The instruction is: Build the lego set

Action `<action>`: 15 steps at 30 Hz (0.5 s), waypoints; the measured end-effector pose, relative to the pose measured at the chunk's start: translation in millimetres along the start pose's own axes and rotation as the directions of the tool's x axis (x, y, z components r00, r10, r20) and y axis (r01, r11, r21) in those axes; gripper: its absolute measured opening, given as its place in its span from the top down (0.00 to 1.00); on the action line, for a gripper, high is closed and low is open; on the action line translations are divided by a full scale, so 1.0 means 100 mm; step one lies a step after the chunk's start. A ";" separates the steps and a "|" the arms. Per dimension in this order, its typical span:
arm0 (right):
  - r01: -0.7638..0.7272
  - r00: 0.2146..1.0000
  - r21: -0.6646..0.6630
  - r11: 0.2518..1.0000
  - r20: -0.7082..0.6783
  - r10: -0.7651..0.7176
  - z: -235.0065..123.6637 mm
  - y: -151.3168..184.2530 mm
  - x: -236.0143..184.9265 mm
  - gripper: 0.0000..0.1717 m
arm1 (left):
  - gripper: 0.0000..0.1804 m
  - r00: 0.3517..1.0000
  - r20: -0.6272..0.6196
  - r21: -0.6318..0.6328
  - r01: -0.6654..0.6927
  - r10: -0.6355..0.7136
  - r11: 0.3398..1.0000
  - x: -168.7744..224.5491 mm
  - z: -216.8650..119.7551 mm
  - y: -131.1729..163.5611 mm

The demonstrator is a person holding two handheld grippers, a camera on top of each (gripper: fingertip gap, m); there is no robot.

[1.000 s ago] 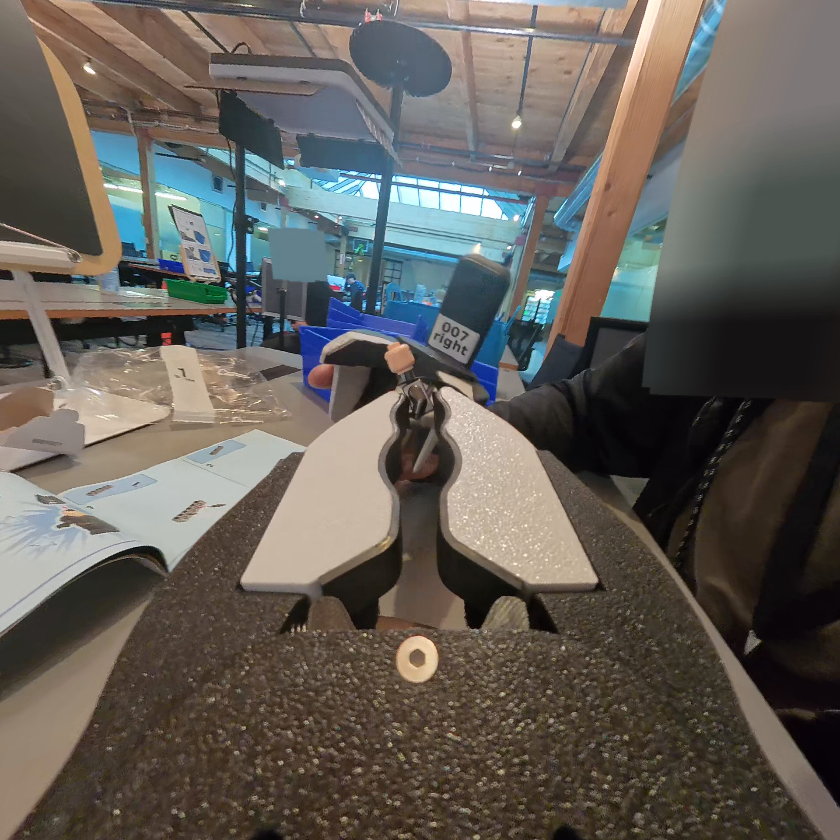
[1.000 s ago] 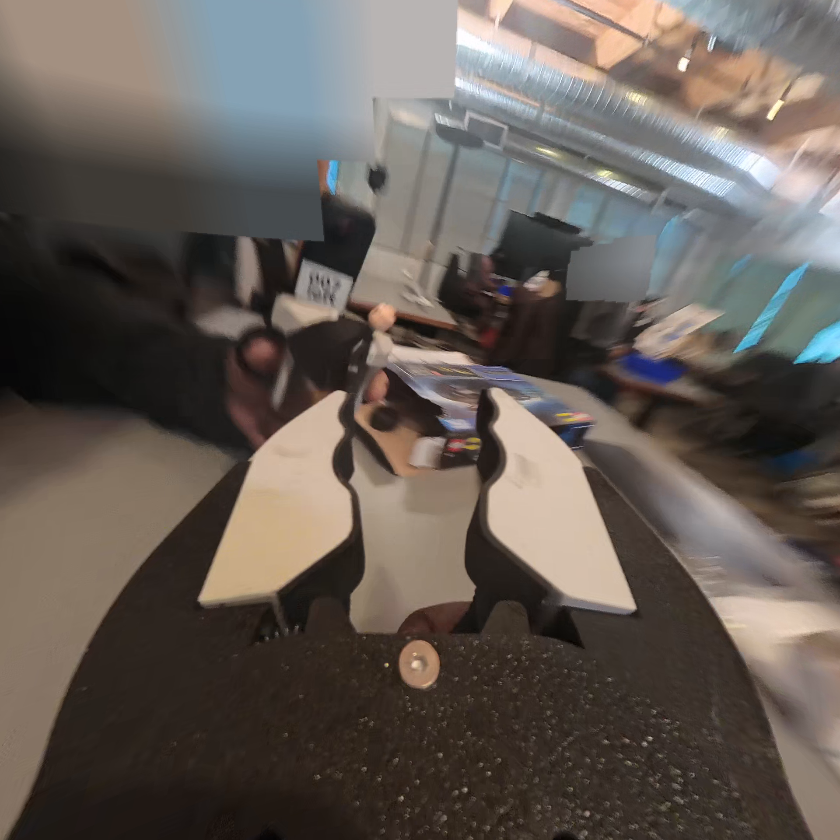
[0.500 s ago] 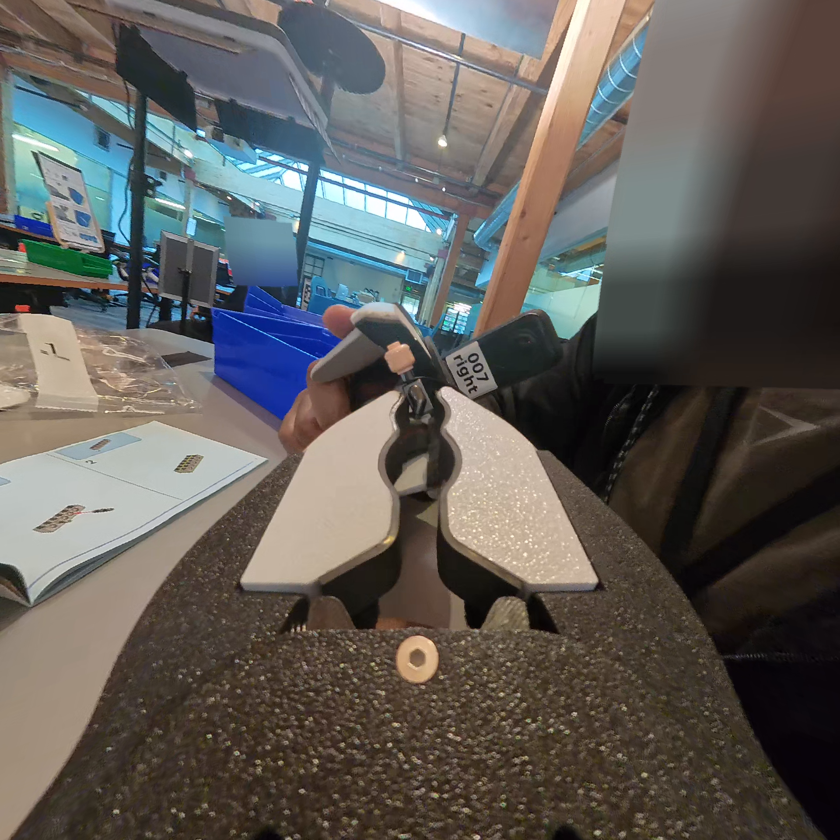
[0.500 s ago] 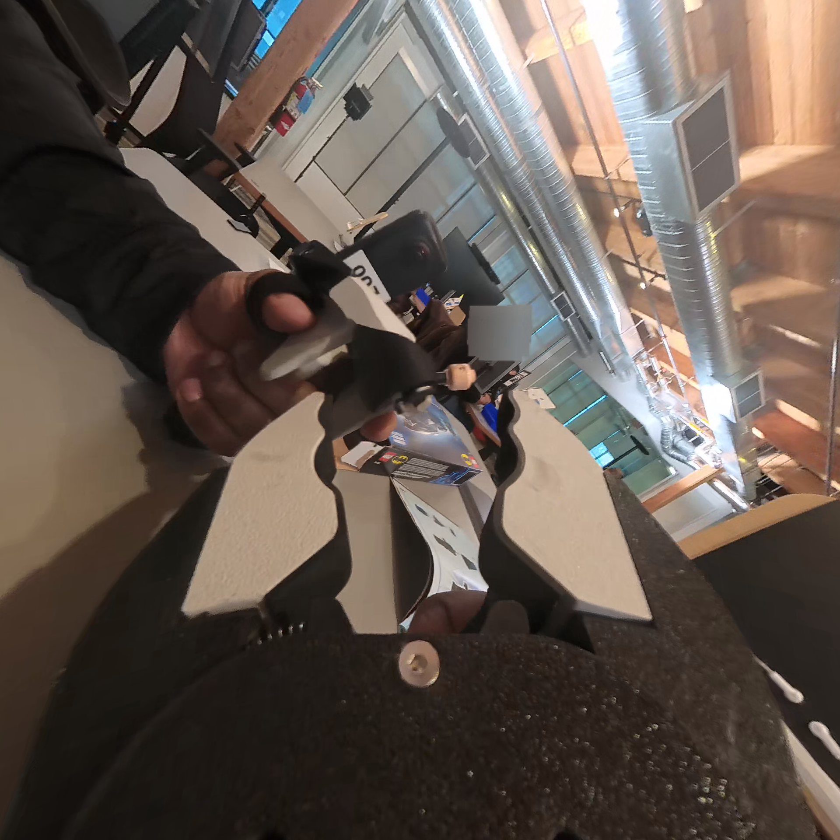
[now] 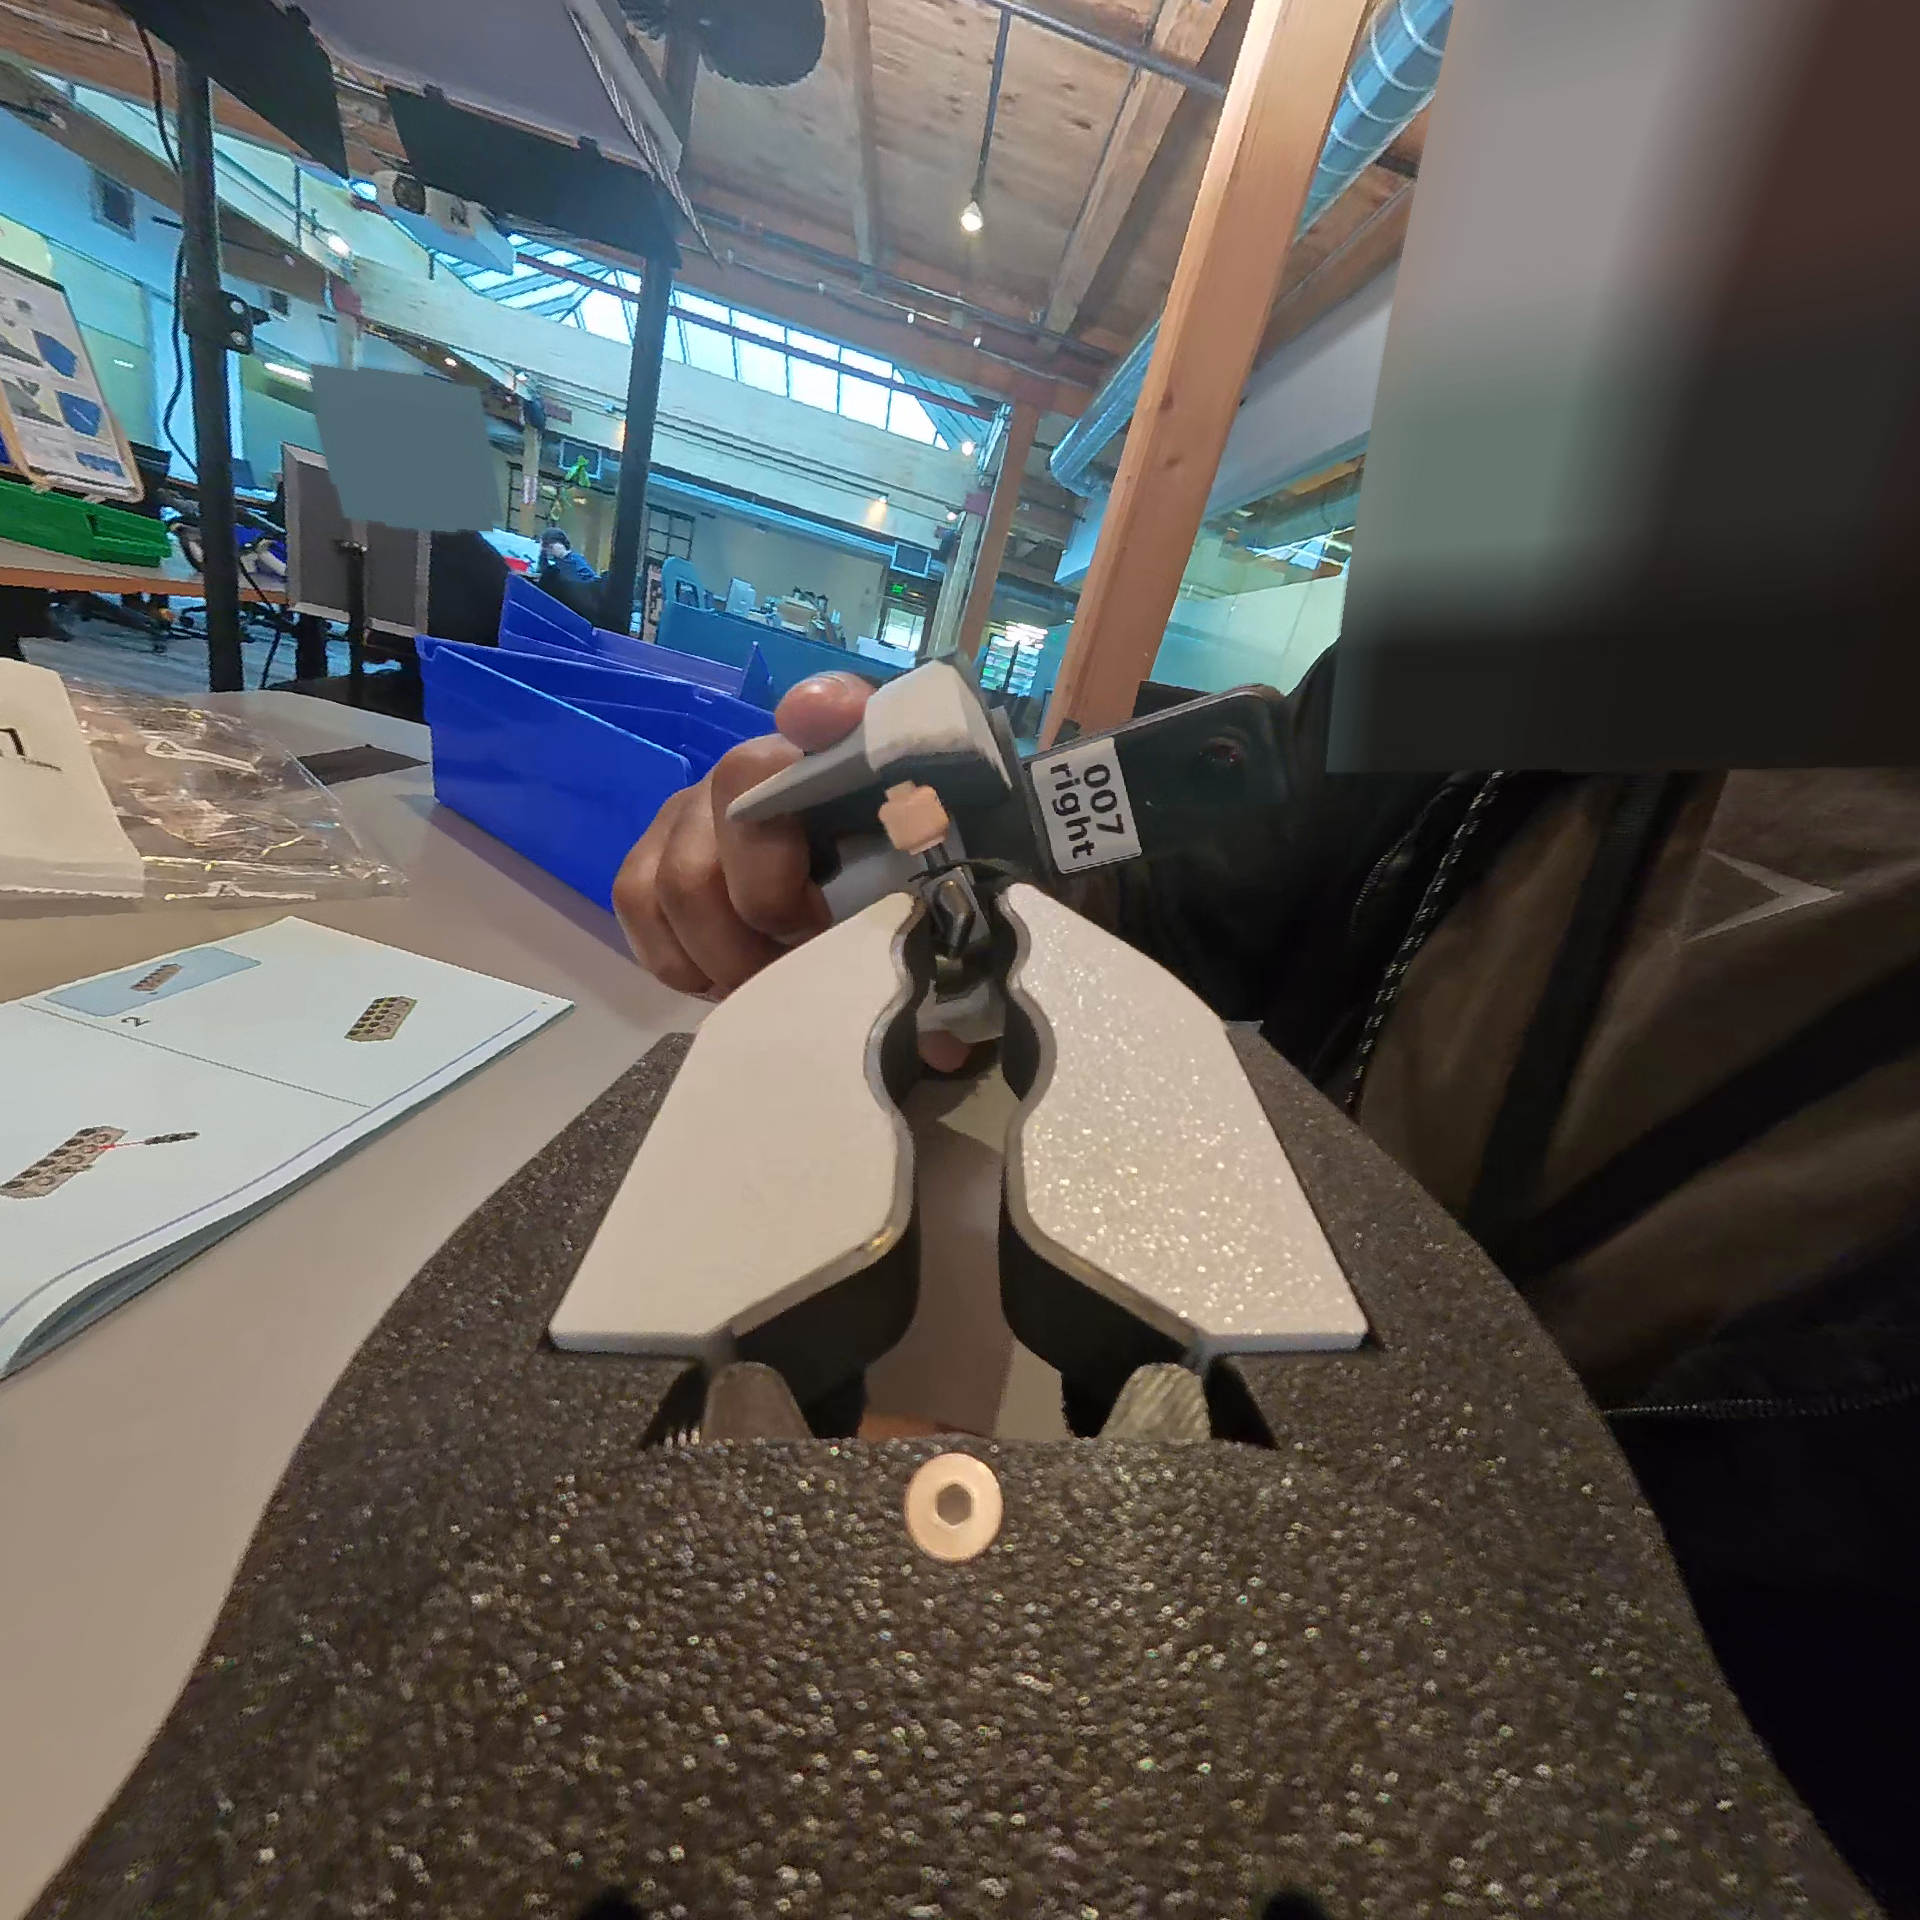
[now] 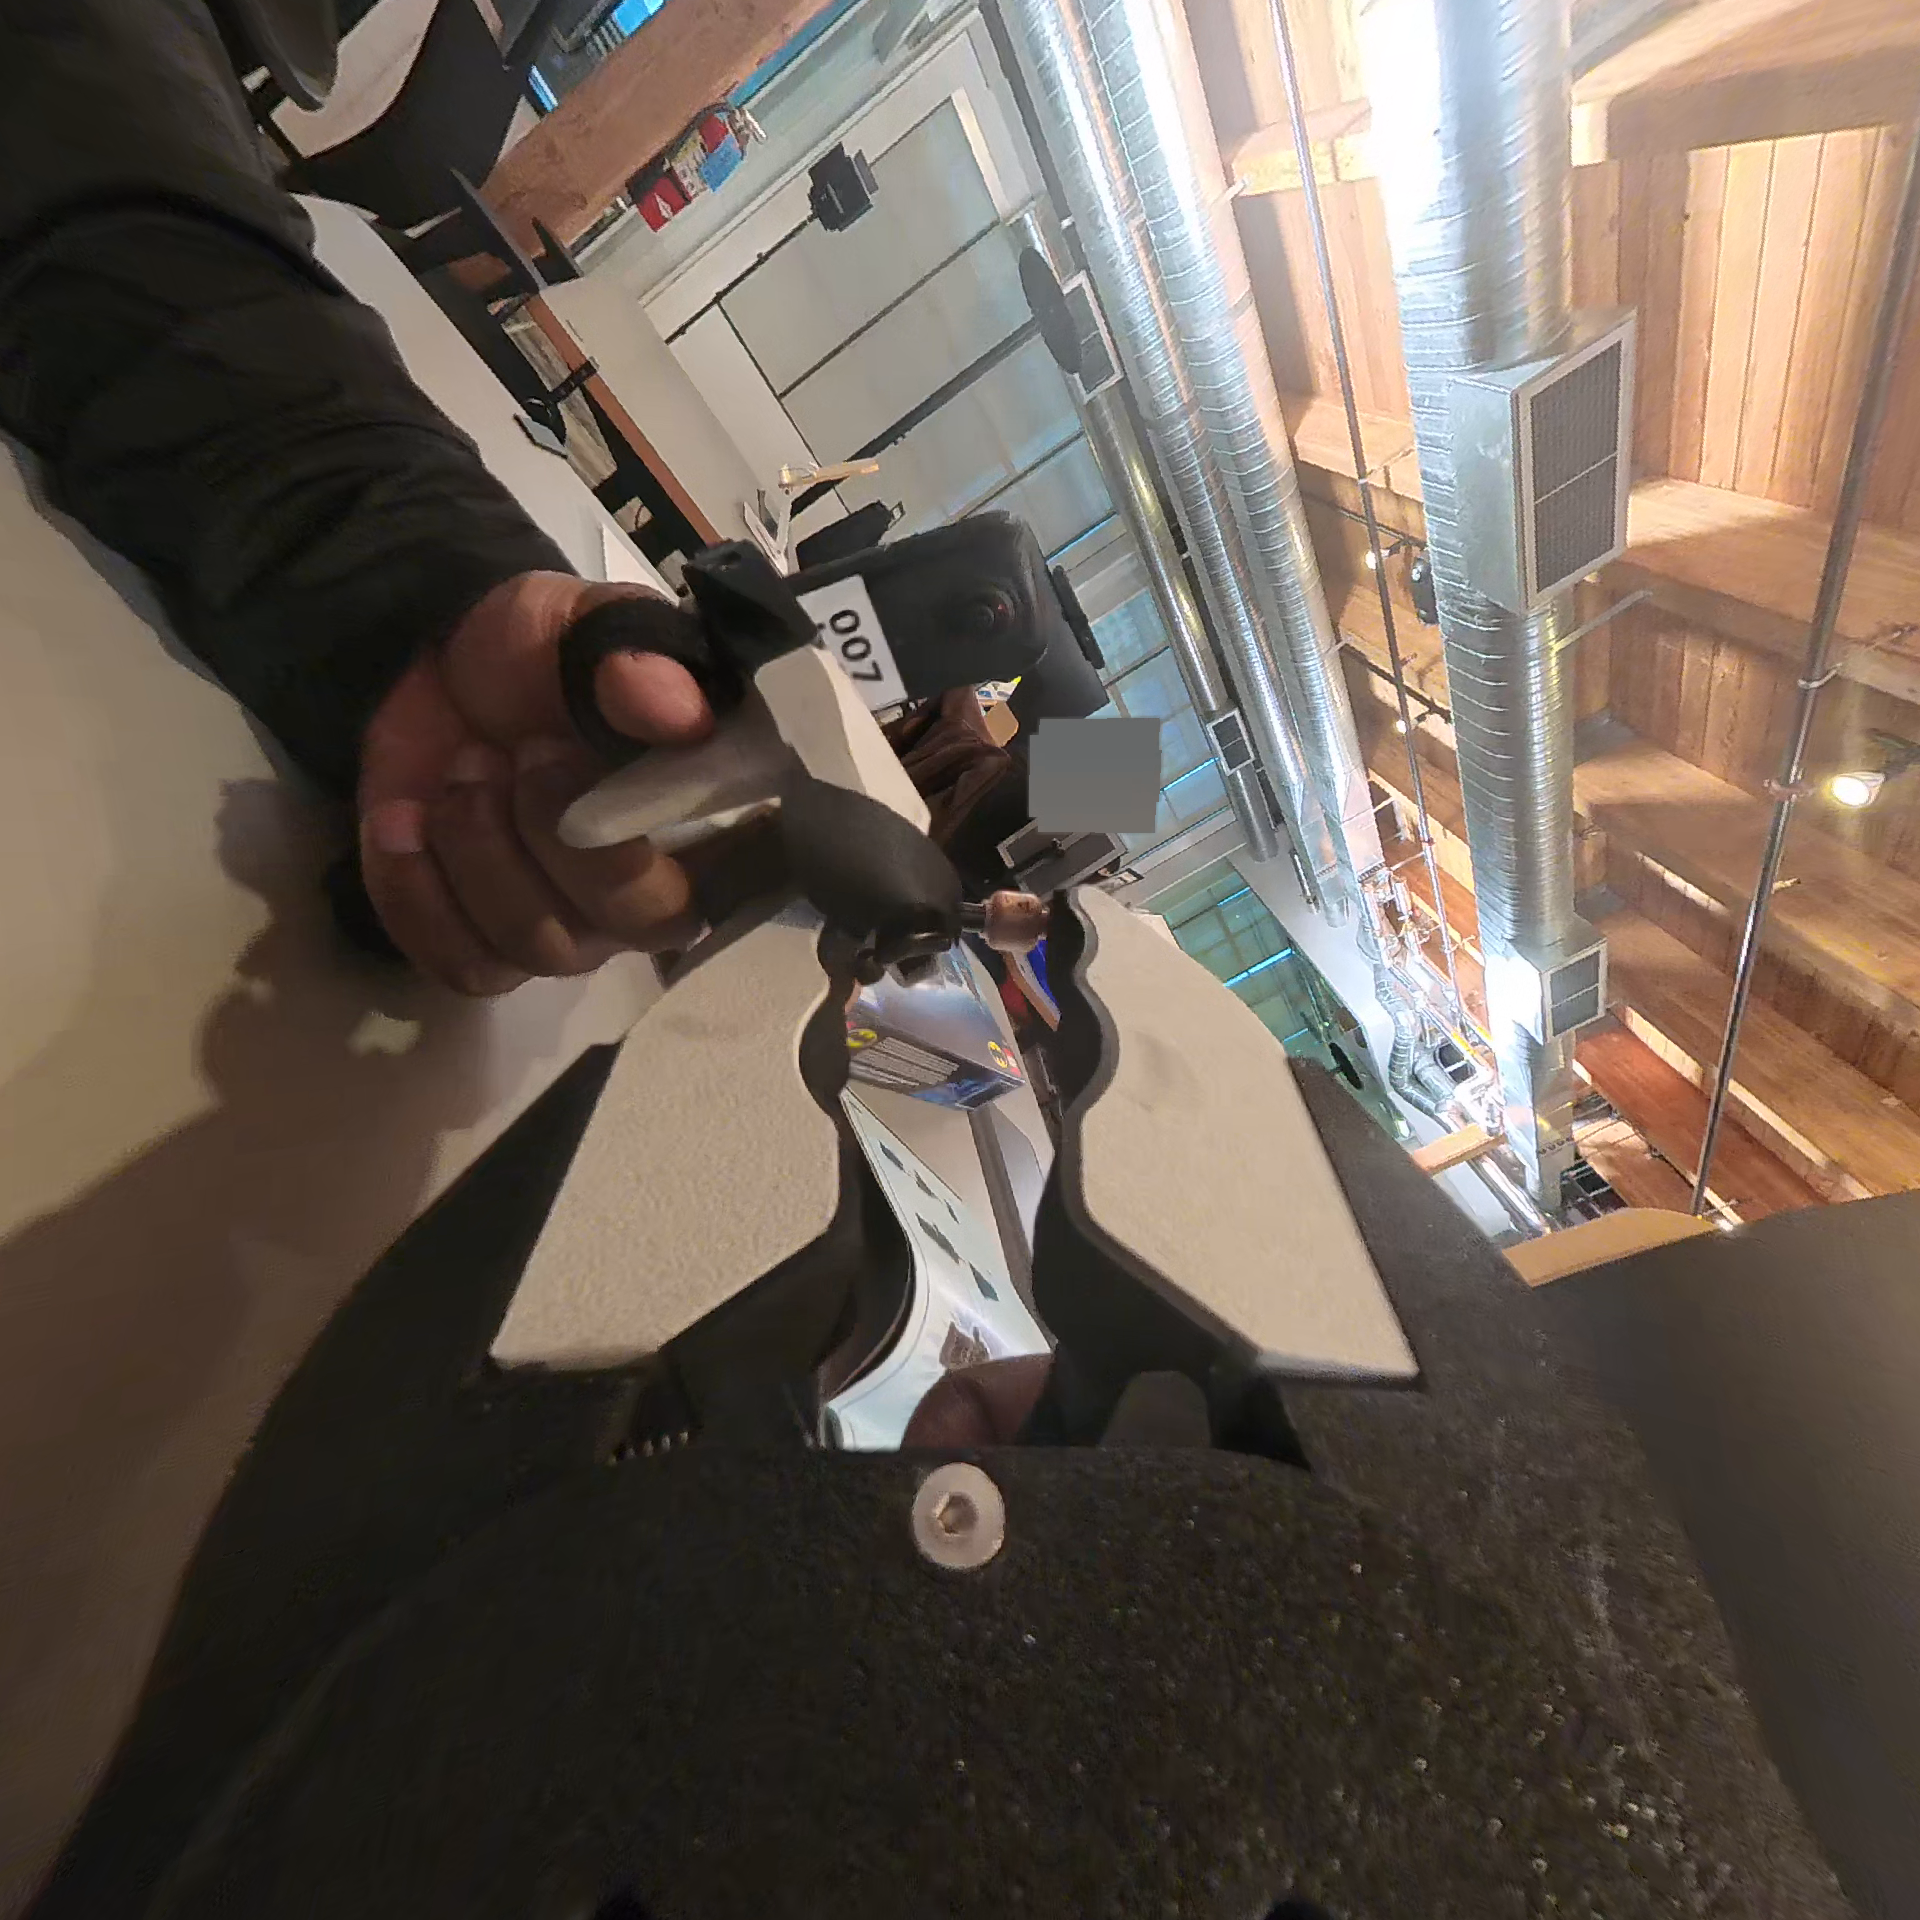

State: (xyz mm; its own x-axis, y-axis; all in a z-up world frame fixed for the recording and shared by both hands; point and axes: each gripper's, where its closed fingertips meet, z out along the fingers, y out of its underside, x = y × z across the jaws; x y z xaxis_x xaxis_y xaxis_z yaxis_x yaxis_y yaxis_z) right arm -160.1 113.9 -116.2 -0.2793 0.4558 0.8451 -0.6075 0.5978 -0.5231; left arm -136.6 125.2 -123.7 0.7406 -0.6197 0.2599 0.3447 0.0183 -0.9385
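L tool (image 5: 956,935) is clamped on a small dark piece (image 5: 951,914) at its tips, pads pressed from both sides. The piece's tan knob (image 5: 912,816) sticks out at 11 o'clock, held up off the surface (image 5: 125,1455).

Change: R tool (image 6: 951,935) has narrowed its jaws vs half a sec ago and moved in. The knob now sits between its fingertips, close to the 3 o'clock one. Its jaws aren't closed on the knob yet, and contact can't be told. L grip looks unchanged.

Outward: the hand (image 5: 707,883) on the R tool is at 10 o'clock of the L tips, and both tools crowd one spot, so there's little slack. A jacket (image 5: 1662,1039) blocks 3 o'clock. Toward 9 o'clock lies an open booklet (image 5: 260,1039), w/ blue bins (image 5: 561,748) and a clear bag (image 5: 208,810) beyond. There's free room above, and bare surface low at 8 o'clock
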 end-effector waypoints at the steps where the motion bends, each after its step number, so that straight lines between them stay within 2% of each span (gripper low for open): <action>1: 0.007 1.000 -0.007 1.000 0.000 -0.007 0.00 0.01 0.00 0.79 | 0.94 1.000 0.009 -0.006 -0.007 0.007 1.000 -0.01 0.00 0.00; 9: 0.030 0.999 -0.031 0.999 0.011 -0.030 0.00 0.07 -0.01 0.80 | 0.94 0.998 0.049 -0.056 -0.040 0.043 0.998 -0.05 0.00 0.05; 15: 0.012 1.000 -0.031 0.999 -0.010 -0.012 0.00 0.06 0.01 0.80 | 0.94 0.996 0.062 -0.040 -0.055 0.058 0.998 -0.05 0.00 0.03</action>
State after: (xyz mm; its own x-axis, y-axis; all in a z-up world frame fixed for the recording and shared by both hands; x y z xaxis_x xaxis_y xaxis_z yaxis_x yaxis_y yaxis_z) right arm -163.9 118.0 -118.2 -0.2644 0.4549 0.8504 -0.5873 0.6235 -0.5161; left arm -139.4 129.0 -127.6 0.7939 -0.5674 0.2188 0.2796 0.0211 -0.9599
